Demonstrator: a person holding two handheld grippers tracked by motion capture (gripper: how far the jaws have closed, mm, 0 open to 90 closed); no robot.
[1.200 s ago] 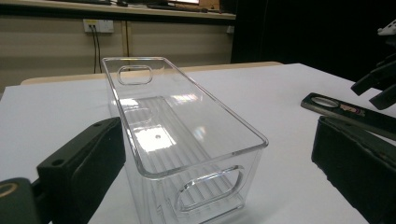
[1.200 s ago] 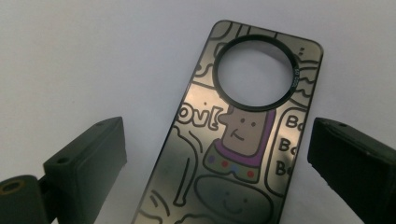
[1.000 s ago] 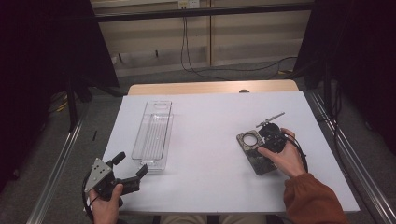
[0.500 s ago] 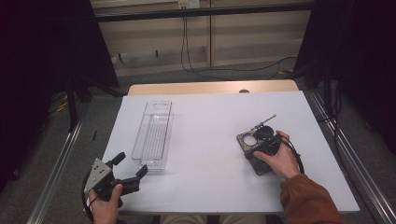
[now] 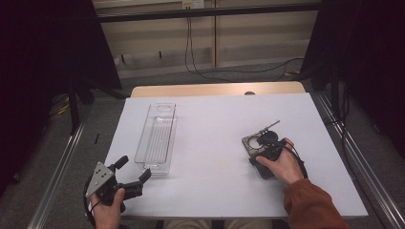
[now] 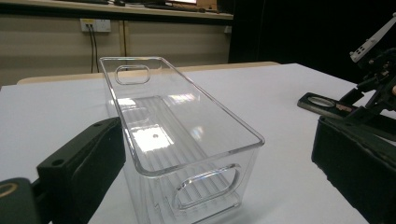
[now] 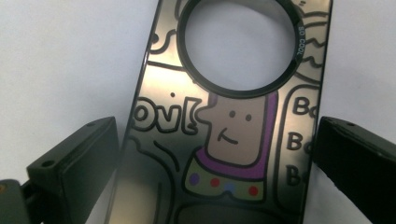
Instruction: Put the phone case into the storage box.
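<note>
A dark flat phone case (image 5: 250, 142) with a round ring hole and a cartoon figure lies on the white table, right of centre. My right gripper (image 5: 262, 149) is lowered over it, held in a hand. In the right gripper view the case (image 7: 243, 140) lies between the two black pads (image 7: 79, 158), which stand open on either side; the left one is a little off its edge. My left gripper (image 5: 134, 168) sits at the front left, open and holding nothing. It points at the near end of a clear plastic bin (image 5: 155, 136), which shows close up and empty (image 6: 187, 140).
The white table top (image 5: 215, 191) has a wooden strip along its far edge (image 5: 215, 89). Metal rails (image 5: 57, 181) run along both sides. Cables hang on the back wall. In the left gripper view the right gripper (image 6: 373, 60) shows at the far right.
The right hand and gripper have shifted slightly toward the near edge over the case. The left gripper and the bin have not moved.
</note>
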